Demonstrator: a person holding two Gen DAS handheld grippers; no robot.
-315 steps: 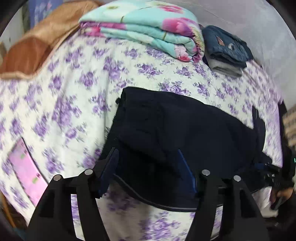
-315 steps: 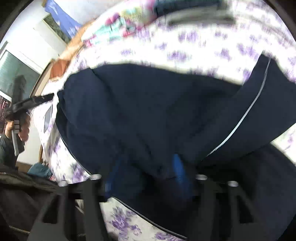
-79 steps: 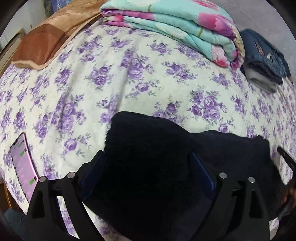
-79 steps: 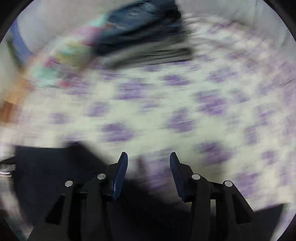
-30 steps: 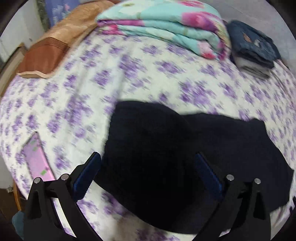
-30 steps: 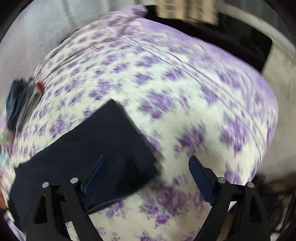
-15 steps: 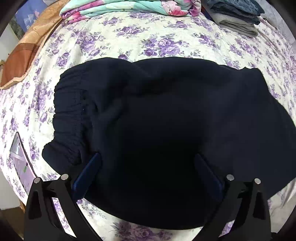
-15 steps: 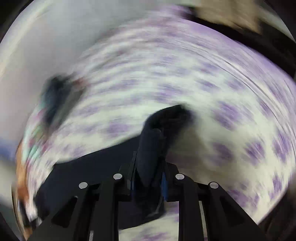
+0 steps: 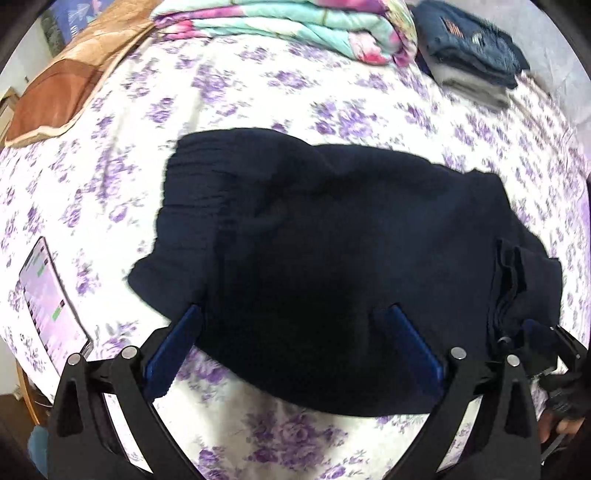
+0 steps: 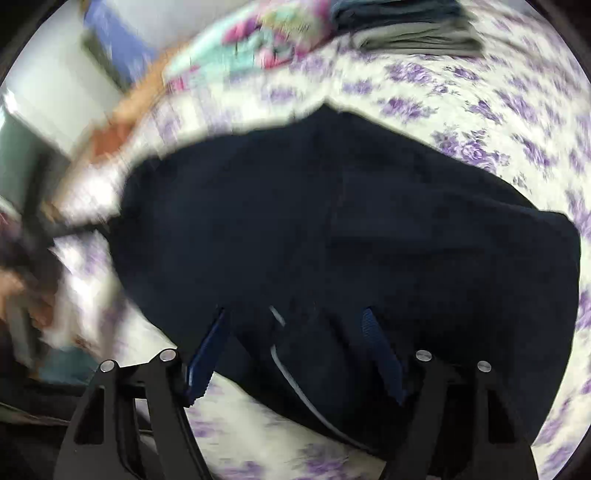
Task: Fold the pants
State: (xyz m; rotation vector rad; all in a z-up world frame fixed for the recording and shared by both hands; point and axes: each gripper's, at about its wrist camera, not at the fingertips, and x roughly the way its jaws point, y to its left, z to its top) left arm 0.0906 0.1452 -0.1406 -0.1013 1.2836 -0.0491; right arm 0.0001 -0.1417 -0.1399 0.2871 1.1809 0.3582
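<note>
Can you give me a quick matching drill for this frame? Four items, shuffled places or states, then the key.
Items:
1. navy pants
2. phone
3. floral quilt
4. folded jeans

Places or states:
A. far right of the bed, on a grey folded garment
B. lit screen, at the near left edge
C. spread out mid-bed, between the open left gripper fingers
D. folded at the far end, left of the jeans

Pairs: 1-C, 2-B, 3-D, 4-A

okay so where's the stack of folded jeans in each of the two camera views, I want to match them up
Left wrist view: the stack of folded jeans sits at the top right, on the far side of the floral bedsheet.
Right wrist view: the same stack is at the top, right of centre, blurred.
Shared landmark: the folded turquoise and pink quilt lies directly left of the jeans in both, beyond the navy pants.
</note>
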